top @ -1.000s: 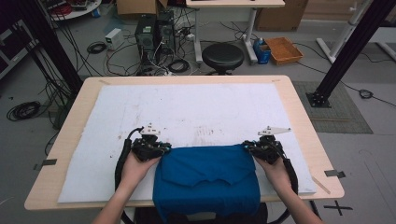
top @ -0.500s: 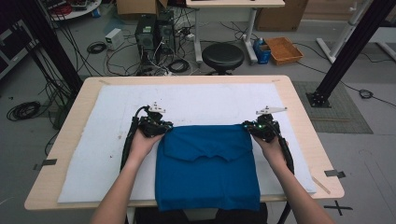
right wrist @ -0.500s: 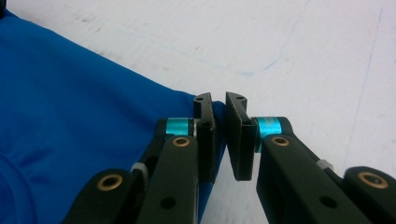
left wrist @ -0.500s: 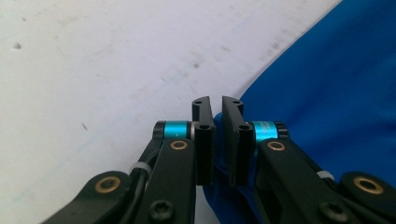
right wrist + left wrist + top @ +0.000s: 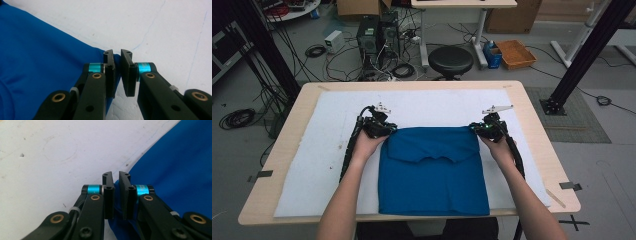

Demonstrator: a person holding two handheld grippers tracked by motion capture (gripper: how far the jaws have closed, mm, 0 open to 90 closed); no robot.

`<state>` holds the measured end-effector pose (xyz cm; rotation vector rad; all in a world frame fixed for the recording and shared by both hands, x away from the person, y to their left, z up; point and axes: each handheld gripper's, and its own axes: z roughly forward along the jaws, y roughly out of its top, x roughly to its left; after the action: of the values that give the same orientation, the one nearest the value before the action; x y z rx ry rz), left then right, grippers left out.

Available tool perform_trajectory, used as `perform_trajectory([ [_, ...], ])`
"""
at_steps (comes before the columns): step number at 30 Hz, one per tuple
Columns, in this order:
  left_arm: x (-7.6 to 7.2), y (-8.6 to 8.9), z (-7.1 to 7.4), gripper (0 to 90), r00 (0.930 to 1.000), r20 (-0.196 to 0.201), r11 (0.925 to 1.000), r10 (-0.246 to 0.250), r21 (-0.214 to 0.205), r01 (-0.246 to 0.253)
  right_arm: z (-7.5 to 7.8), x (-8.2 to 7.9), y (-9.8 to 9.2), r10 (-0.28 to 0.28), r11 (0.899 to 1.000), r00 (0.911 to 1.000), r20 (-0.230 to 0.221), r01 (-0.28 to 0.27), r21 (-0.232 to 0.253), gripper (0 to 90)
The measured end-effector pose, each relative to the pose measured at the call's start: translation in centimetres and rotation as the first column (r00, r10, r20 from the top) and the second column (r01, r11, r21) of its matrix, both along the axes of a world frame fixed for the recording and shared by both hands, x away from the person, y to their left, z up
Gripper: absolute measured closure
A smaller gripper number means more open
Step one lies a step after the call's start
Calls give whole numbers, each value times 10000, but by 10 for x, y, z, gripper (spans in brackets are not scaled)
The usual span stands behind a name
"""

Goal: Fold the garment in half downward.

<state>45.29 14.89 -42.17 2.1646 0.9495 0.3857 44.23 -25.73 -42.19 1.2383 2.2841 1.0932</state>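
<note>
Pinching the two far corners of a blue shirt (image 5: 433,170), the left gripper (image 5: 379,127) and the right gripper (image 5: 486,131) each had their fingers closed narrow on the cloth. In the left gripper view the fingers (image 5: 108,195) stood nearly together with a fold of blue fabric caught between them, and in the right gripper view the fingers (image 5: 109,75) likewise clamped the shirt's edge.

The shirt lay folded on the white sheet (image 5: 307,165) that covered the tabletop (image 5: 287,120), spread from about the middle toward the near edge, its bottom hem just at that near edge. The folded-over upper layer showed as a flap across its far half.

The shirt looked light, soft and limp; it would likely sag and crease wherever it was not held, and would not keep a shape by itself. Thin cloth could slip out of a shallow grip, so taking it well in from the corner, through all the layers, seemed the safer hold. Gripping both far corners at once should keep the edge taut and straight.
</note>
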Motion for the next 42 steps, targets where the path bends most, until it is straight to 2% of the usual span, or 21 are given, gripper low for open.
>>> perform_trajectory([
  [1,0,0,1,804,10000,41,10000,67,-3,-67,-1,0,1,-27,10000,10000,-68,27,-55,821],
  [4,-3,4,5,658,9979,147,9979,630,-147,-628,-1,-1,1,-138,9998,9999,41,138,-138,771],
  [7,-12,11,13,590,9953,286,9954,922,-279,-914,5,-7,0,-266,9995,9991,320,271,-140,728],
  [9,-25,14,17,590,9932,434,9934,1076,-445,-1057,9,-15,-2,-372,9991,9978,551,382,-165,686],
  [13,-57,17,16,591,9911,-53,9896,1332,-537,-1333,16,-38,-6,-512,9987,9964,679,516,-36,666],
  [14,-57,17,16,591,9911,-53,9896,1332,-537,-1333,16,-38,-6,-512,9987,9964,679,516,-36,666],
  [15,-72,17,10,591,9892,-538,9849,1366,-1001,-1414,16,-44,-8,-521,9986,9965,647,522,9,657],
  [16,-78,16,7,592,9876,-758,9828,1378,-1136,-1458,14,-60,-10,-591,9981,9964,616,579,209,657],
  [18,-85,14,2,597,9831,-1069,9805,1483,-1141,-1603,11,-72,-12,-614,9979,9962,610,599,261,657],
  [20,-87,11,-2,621,9777,-1244,9761,1690,-1161,-1835,8,-80,-12,-695,9974,9960,559,684,216,657],
  [24,-82,8,-9,664,9648,-1648,9695,2049,-1011,-2231,1,-84,-13,-778,9968,9964,338,770,237,657],
  [27,-81,7,-10,706,9623,-1837,9693,2006,-1052,-2222,-2,-84,-14,-808,9963,9964,262,799,317,651],
  [30,-82,7,-10,746,9617,-1905,9673,1973,-1217,-2225,-4,-83,-15,-817,9963,9964,236,810,291,650],
  [35,-83,6,-9,808,9666,-1815,9705,1811,-1258,-2055,-8,-84,-14,-736,9970,9971,174,732,259,654],
  [42,-85,4,-10,816,9667,-1805,9713,1815,-1209,-2049,-8,-85,-16,-929,9950,9957,36,927,365,654],
])
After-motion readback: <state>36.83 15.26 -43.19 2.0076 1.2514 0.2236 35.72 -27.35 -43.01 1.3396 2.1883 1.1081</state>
